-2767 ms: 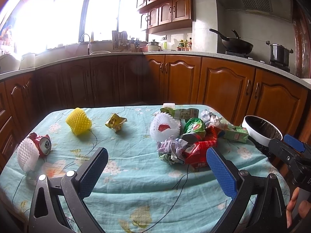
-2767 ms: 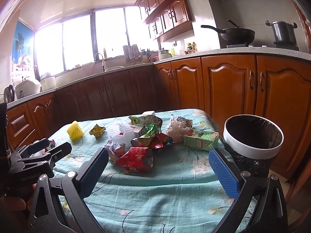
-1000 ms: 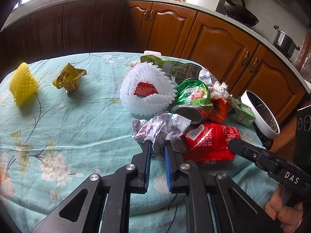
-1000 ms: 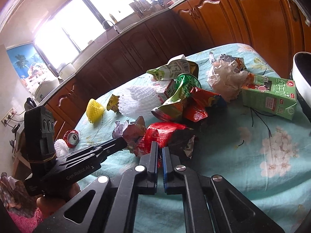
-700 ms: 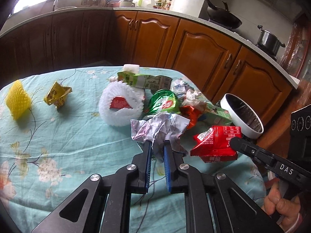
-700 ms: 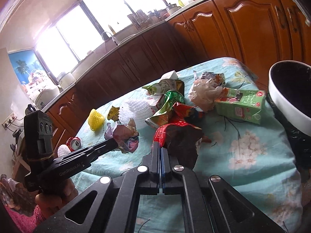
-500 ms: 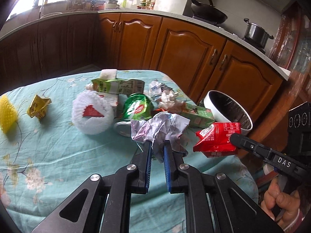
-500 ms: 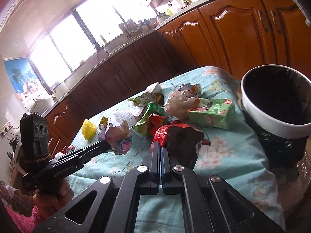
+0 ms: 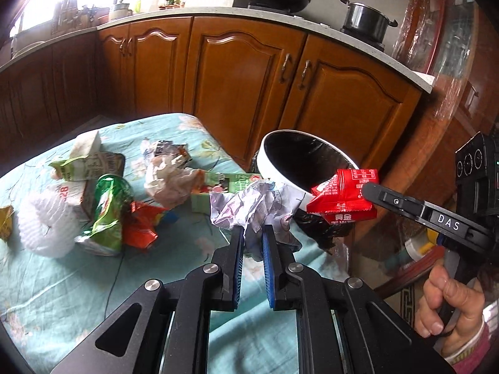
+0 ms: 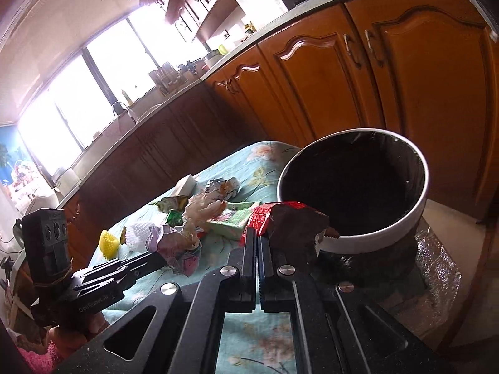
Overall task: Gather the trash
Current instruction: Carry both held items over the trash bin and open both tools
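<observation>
My left gripper (image 9: 252,233) is shut on a crumpled silver-purple wrapper (image 9: 249,204), held above the table's right end; the wrapper also shows in the right wrist view (image 10: 177,246). My right gripper (image 10: 258,237) is shut on a red snack packet (image 10: 291,218), held at the near rim of the white bin (image 10: 418,215) lined with a black bag. In the left wrist view the red packet (image 9: 343,198) hangs in front of the bin (image 9: 271,168).
On the teal floral tablecloth (image 9: 62,286) lie a green wrapper (image 9: 107,212), a white foam net (image 9: 43,227), a green carton (image 9: 87,165), crumpled paper (image 9: 168,177) and a yellow foam net (image 10: 109,241). Wooden cabinets (image 9: 249,71) stand behind.
Both grippers closed on their pieces of trash, lifted them off the table and carried them right to the bin. The red packet now sits at the bin's rim.
</observation>
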Demonstrator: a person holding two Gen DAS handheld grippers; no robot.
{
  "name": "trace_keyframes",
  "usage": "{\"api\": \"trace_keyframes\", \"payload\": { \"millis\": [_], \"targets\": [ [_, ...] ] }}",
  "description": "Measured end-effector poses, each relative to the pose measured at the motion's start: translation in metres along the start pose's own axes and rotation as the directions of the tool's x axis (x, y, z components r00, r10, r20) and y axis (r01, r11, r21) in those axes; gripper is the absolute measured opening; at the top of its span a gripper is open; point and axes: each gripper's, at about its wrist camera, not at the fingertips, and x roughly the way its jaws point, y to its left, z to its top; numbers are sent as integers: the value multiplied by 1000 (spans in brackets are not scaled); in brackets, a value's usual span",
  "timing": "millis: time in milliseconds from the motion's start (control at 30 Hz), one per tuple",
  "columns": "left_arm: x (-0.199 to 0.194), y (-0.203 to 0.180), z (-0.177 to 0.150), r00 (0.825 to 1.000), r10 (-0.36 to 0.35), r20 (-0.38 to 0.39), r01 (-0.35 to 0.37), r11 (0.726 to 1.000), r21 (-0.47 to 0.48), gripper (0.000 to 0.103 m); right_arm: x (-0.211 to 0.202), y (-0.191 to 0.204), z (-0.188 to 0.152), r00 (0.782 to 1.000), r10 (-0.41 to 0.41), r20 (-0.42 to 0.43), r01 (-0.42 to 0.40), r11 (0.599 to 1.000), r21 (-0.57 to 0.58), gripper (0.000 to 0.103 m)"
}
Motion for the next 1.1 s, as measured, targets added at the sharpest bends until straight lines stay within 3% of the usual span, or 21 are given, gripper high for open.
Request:
{"api": "trace_keyframes", "payload": {
  "millis": [500,933,1100],
  "targets": [
    [101,-39,76,996,-51,-77,58,994,90,11,14,-60,49,994,-110,5,110,994,14,1],
    [173,-62,108,984,-50,-171,73,988,133,12,37,-95,67,987,-145,-62,148,988,36,1],
    [187,-64,109,982,-31,-187,58,989,138,27,45,-102,69,985,-152,-88,155,988,30,7]
  ]
}}
